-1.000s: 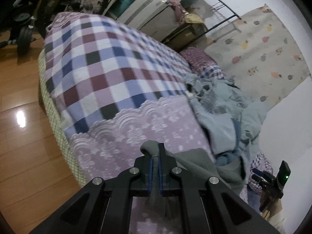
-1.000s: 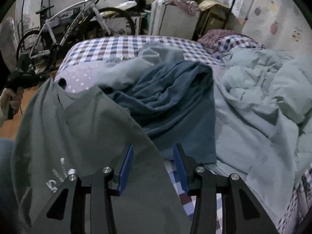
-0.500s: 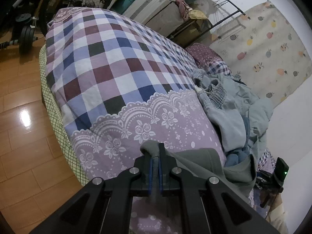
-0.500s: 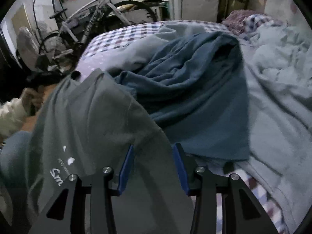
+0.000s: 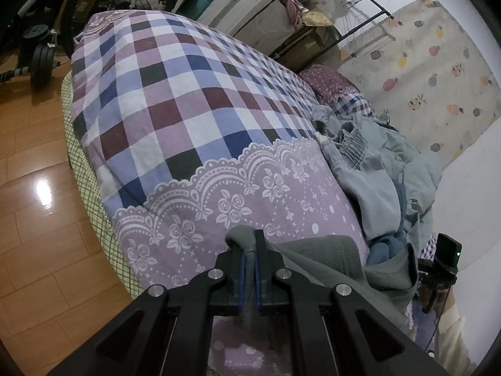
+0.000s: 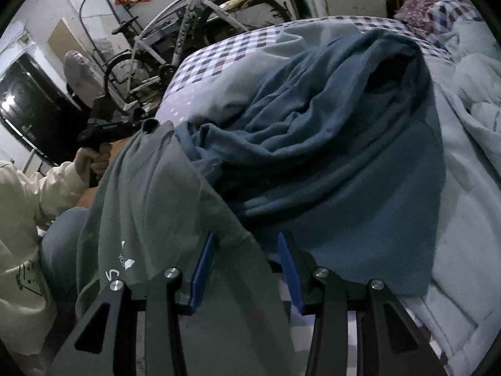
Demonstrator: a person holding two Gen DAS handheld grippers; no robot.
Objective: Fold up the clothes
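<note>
Through the left wrist camera, your left gripper is pinching a bunched edge of the grey-green T-shirt tightly between its blue pads, fingers drawn almost together. The shirt is trailing off to the right above the lilac lace-print border of the checked bedspread. Beyond it, a heap of pale blue clothes is lying along the wall side of the bed, and wooden flooring is showing to the left.

Through the right wrist camera, your right gripper is standing with its fingers spread apart, and a fold of the grey-green T-shirt is running between them; the blue pads are not pressing it. The shirt is hanging stretched up toward your left hand. A dark blue garment is lying rumpled on the bed just behind it, with a bicycle in the background.
</note>
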